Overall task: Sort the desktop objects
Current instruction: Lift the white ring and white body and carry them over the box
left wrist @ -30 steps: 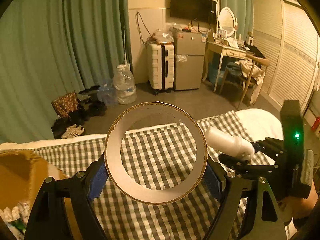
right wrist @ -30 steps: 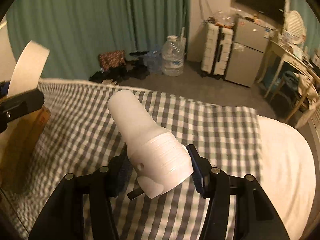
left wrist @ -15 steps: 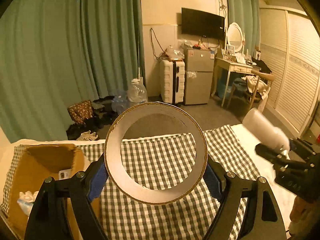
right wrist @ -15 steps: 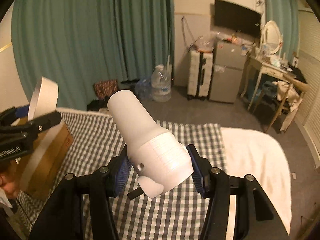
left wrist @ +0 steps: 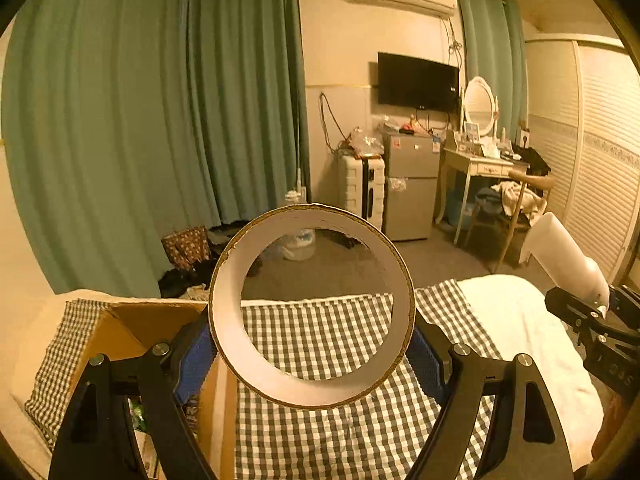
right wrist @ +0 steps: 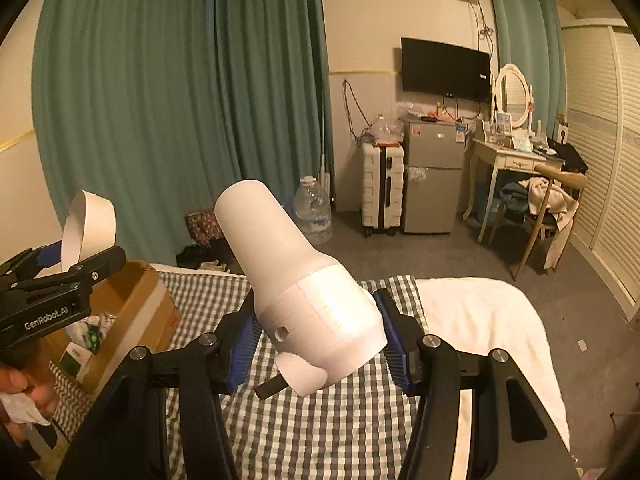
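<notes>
Left tongs (left wrist: 312,354) clamp tape ring (left wrist: 256,344) at frame centre, above checked bed (left wrist: 320,432). Right tongs (right wrist: 316,354) clamp white bottle (right wrist: 288,264), centre frame. Cardboard box (left wrist: 132,328) lower left.

Two claws (left wrist: 312,344) (right wrist: 316,344), one tape ring (left wrist: 228,320), one white bottle (right wrist: 296,276), one cardboard box (right wrist: 136,304), one checked cloth (left wrist: 340,432).

tape ring (left wrist: 256,360) white; bottle (right wrist: 296,280) white; cloth (left wrist: 340,340) green-white checked; curtains (left wrist: 140,140) green; box (left wrist: 132,324) brown
</notes>
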A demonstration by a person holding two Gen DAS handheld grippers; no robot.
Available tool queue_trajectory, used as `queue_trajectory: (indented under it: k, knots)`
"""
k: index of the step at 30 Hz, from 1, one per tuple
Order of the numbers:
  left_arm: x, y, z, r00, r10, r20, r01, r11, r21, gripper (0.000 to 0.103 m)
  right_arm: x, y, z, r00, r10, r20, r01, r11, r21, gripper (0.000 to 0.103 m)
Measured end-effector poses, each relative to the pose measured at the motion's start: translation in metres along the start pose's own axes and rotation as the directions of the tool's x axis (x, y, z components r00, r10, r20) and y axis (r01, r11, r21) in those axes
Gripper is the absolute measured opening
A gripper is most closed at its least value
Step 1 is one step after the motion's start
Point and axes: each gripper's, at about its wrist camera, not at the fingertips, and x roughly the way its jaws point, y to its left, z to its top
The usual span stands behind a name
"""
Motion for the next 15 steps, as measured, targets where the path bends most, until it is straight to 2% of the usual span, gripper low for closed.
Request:
queue_trajectory:
  k: [5, 15]
  knots:
    - [-0.022, 0.002, 0.003, 1.0, 0.003, 0.03, -0.003, 1.0, 0.002, 0.085, -0.024, 0.006, 0.006, 0.999, 0.036, 0.028, -0.037, 0.999, 0.037, 0.054]
    - [-0.043, 0.023, 0.003, 0.998, 0.027, 0.055, -0.027, 1.0, -0.004, 0.085, -0.044, 0.026, 0.015, 0.997, 0.029, 0.066, -0.031, 0.999, 0.024, 0.054]
